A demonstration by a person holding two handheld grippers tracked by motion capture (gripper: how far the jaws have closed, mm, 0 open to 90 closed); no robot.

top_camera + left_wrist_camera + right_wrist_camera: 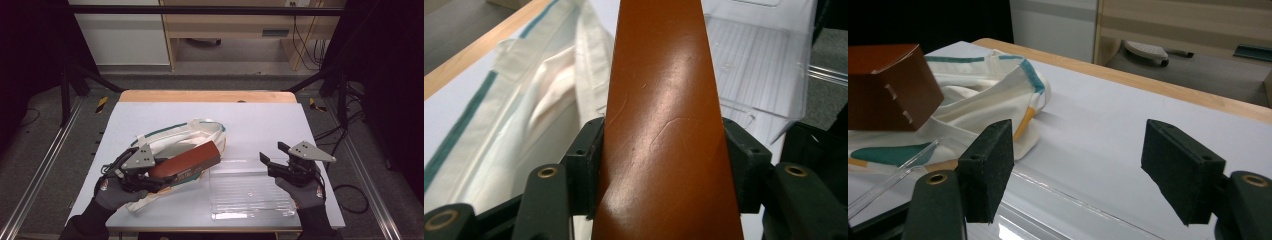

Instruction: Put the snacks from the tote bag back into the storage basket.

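Gripping the brown box (187,161) by its near end, the left gripper (159,179) points its length toward the clear tray (250,192) at lower centre (bag (200,132) beneath), while the right gripper (272,156), jaws wide and empty, waits beside that tray.

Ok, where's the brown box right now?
In the high view the brown box is left of centre, clamped in the left gripper, lying over the cream cloth bag just left of the clear plastic tray.
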